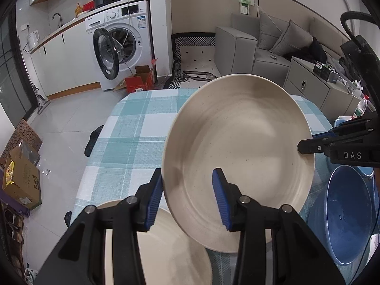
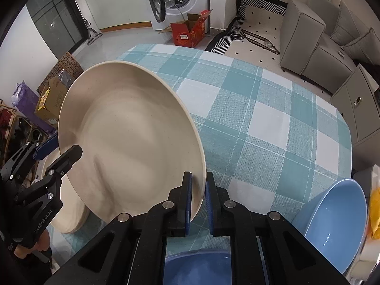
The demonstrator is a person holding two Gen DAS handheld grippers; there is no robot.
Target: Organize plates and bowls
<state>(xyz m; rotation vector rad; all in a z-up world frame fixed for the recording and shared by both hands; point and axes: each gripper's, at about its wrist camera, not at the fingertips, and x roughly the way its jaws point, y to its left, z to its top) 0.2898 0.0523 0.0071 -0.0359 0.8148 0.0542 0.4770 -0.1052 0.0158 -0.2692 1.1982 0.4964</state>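
Clearly stiff, smooth and breakable, the speckled cream plate [image 1: 239,156] hangs tilted above the checked surface [image 2: 261,118], best held by its thin rim, where both grippers have it: the right gripper [image 2: 198,190] has its jaws clamped on one edge, the left gripper [image 1: 187,197] has its jaws gripping the opposite rim. Below it lie another cream plate [image 1: 171,249] and blue bowls [image 2: 337,209]; "DAS" and "GenRobot.AI" are legible on the gripper bodies.

matt speckled cream plate [image 1: 237,147], woven checked tablecloth [image 2: 261,123].
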